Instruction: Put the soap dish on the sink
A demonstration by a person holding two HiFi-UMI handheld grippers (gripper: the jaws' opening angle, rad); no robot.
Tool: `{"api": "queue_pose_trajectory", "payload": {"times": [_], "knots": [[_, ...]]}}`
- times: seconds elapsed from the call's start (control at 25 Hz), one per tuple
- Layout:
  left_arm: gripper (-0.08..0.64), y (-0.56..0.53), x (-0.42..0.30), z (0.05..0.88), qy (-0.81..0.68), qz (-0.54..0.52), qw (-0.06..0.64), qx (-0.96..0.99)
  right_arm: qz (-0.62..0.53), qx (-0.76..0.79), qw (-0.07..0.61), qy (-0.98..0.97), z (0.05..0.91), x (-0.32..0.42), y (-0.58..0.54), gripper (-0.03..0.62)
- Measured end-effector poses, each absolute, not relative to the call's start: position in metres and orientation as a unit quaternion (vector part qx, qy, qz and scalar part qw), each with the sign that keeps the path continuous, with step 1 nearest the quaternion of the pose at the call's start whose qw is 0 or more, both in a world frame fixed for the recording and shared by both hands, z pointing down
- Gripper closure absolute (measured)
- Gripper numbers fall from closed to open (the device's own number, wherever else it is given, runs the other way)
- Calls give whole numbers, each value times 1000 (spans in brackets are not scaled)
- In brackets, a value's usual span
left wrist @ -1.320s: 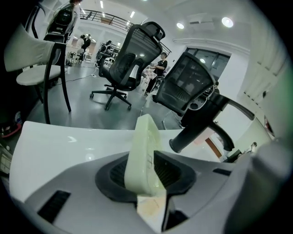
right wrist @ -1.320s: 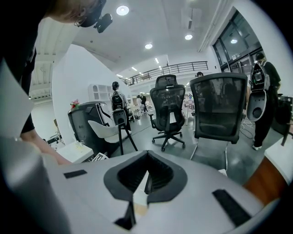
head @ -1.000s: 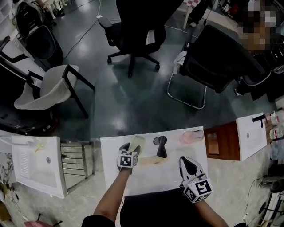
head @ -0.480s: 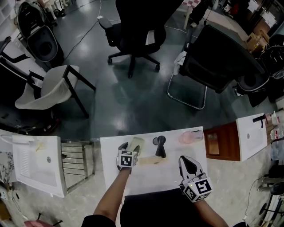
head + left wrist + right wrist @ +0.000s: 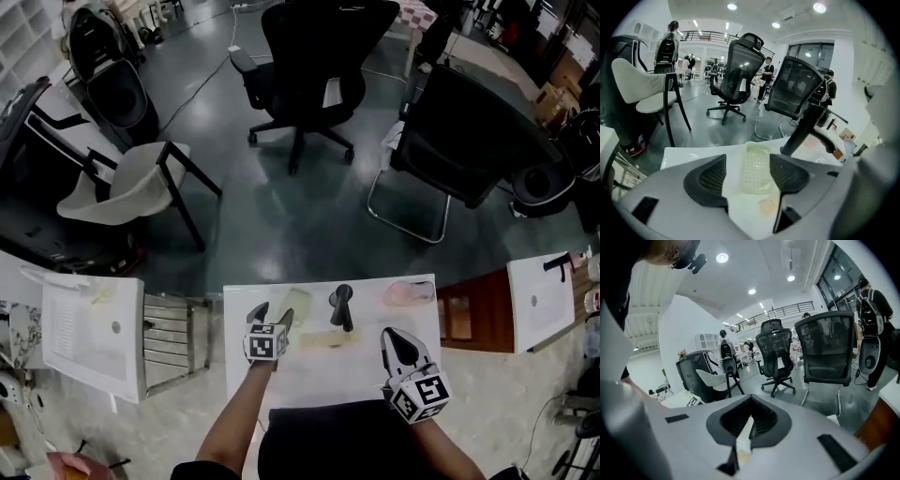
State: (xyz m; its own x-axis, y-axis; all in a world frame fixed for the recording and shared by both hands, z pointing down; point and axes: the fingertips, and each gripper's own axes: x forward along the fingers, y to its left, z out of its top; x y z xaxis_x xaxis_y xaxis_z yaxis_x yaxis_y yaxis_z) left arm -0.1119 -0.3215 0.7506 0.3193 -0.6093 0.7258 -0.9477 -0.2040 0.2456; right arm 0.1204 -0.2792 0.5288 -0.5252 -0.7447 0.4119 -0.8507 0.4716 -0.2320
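A translucent pale green soap dish (image 5: 292, 302) (image 5: 756, 168) lies flat on the white sink top (image 5: 246, 309), left of the black faucet (image 5: 342, 307) (image 5: 806, 129). My left gripper (image 5: 271, 315) (image 5: 747, 164) hangs open just above its near end. The jaws stand on either side of the dish without pressing on it. My right gripper (image 5: 401, 343) (image 5: 750, 401) is shut and empty, held over the sink's near right part, apart from the dish.
A pink item (image 5: 407, 292) sits at the sink's far right corner and a beige piece (image 5: 323, 339) lies in front of the faucet. More white sinks (image 5: 89, 328) (image 5: 539, 300), a metal rack (image 5: 173, 339) and a brown cabinet (image 5: 469, 319) flank it. Office chairs (image 5: 314, 66) stand beyond.
The left gripper's jaws have spread off the soap dish and the gripper has lifted slightly. The dish stays on the sink. The head view has shifted; the right gripper has kept still.
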Motion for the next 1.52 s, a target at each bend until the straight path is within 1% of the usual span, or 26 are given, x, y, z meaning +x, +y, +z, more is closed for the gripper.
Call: {"api": "queue_pose_trajectory", "payload": {"times": [0.28, 0.56, 0.76, 0.8, 0.92, 1.04, 1.12, 1.2, 1.32, 1.4, 1.52], "knots": [[293, -274, -107, 681, -578, 184, 317, 729, 208, 445, 113, -864, 527, 140, -264, 595], [295, -216, -77, 612, -620, 112, 289, 720, 204, 412, 123, -880, 543, 155, -259, 595], [296, -189, -59, 567, -616, 46, 259, 742, 194, 405, 120, -885, 544, 151, -259, 595], [305, -184, -58, 559, -616, 41, 249, 746, 189, 407, 117, -886, 541, 148, -257, 595], [383, -174, -63, 537, -618, 29, 221, 754, 170, 413, 113, -887, 529, 140, -249, 595], [435, -163, -75, 518, -610, 14, 205, 765, 162, 426, 115, -883, 520, 129, -233, 595], [504, -156, -85, 505, -601, 7, 193, 776, 155, 436, 120, -878, 516, 121, -219, 595], [524, -147, -98, 493, -591, 4, 180, 786, 143, 449, 129, -873, 511, 108, -204, 595], [535, -132, -126, 479, -591, 3, 169, 788, 136, 464, 132, -865, 505, 84, -178, 595], [538, -121, -143, 473, -593, -5, 167, 788, 146, 478, 121, -858, 503, 70, -163, 595], [538, -105, -158, 470, -581, -9, 162, 798, 158, 515, 87, -838, 489, 59, -145, 595]]}}
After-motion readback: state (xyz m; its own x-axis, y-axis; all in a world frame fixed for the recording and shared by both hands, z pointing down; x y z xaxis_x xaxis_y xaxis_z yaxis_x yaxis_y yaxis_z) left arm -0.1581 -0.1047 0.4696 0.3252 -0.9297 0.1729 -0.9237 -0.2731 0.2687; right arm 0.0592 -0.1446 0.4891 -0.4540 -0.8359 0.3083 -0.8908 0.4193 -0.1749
